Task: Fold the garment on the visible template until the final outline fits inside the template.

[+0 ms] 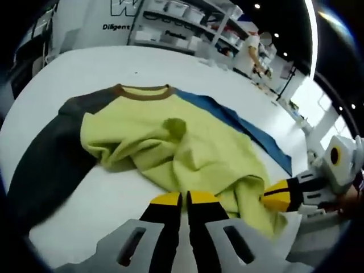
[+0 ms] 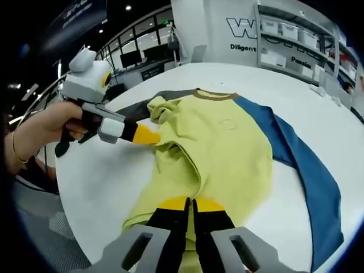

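While both tools pinch it, soft yellow garment (image 1: pixel 187 148) lies crumpled.

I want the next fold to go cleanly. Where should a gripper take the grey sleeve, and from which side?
Probably at the grey sleeve's far cuff end, coming in from the bare table on its outer side. The sleeve lies flat and stretched away from the shirt, so its free end should lift and carry over the bunched yellow body without dragging it.
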Motion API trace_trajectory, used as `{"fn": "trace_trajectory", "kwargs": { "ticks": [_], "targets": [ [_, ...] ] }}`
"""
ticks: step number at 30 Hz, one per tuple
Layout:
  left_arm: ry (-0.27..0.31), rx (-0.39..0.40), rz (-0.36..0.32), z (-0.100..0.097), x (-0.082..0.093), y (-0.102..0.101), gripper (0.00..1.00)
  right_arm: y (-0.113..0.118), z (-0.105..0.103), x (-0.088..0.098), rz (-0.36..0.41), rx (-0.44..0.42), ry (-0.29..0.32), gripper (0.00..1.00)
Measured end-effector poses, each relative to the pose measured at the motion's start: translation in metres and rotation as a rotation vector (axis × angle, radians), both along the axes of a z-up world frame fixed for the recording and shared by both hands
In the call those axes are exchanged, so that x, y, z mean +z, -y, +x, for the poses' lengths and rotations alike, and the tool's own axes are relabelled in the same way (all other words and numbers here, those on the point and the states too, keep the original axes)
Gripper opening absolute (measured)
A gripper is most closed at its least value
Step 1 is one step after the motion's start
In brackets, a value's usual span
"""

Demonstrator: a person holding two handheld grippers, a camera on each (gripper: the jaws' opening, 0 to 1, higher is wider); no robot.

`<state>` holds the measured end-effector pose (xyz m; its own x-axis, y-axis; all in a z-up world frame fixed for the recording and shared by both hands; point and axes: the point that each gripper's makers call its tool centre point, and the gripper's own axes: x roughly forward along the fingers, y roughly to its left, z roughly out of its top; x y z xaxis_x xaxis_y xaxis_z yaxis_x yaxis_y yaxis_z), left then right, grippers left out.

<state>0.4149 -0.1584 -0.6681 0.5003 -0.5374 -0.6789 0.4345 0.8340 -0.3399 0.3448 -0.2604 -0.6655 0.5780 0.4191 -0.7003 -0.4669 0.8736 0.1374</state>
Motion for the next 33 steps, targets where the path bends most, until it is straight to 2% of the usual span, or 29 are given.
{"fn": "trace_trajectory", "kwargs": {
  "ticks": [3, 5, 9, 15, 18, 24, 29, 33],
  "targets": [
    [0.019, -0.007, -0.004, -0.002, 0.009, -0.003, 0.00, 0.000, 0.001, 0.005, 0.008, -0.004, 0.007, 0.00],
    [0.030, -0.023, 0.015, -0.004, 0.012, -0.007, 0.00, -0.001, 0.002, 0.010, 0.033, -0.018, 0.018, 0.04],
    [0.037, -0.022, 0.018, -0.009, 0.020, -0.019, 0.00, -0.001, 0.004, 0.020, 0.054, -0.029, 0.044, 0.19],
    [0.049, -0.021, 0.023, -0.018, 0.033, -0.030, 0.00, 0.001, -0.003, 0.029, 0.082, -0.034, 0.045, 0.38],
    [0.061, -0.029, 0.056, -0.026, 0.040, -0.039, 0.00, 0.004, -0.009, 0.033, 0.090, -0.034, 0.040, 0.46],
    [0.062, -0.016, 0.112, -0.040, 0.050, -0.062, 0.00, 0.014, -0.021, 0.037, 0.078, -0.037, 0.027, 0.48],
    [0.071, -0.038, 0.258, -0.056, 0.054, -0.097, 0.00, 0.022, -0.028, 0.037, 0.061, -0.041, 0.021, 0.48],
    [0.072, -0.014, 0.306, -0.064, 0.055, -0.119, 0.00, 0.026, -0.034, 0.036, 0.071, -0.049, 0.007, 0.50]
  ]
}}
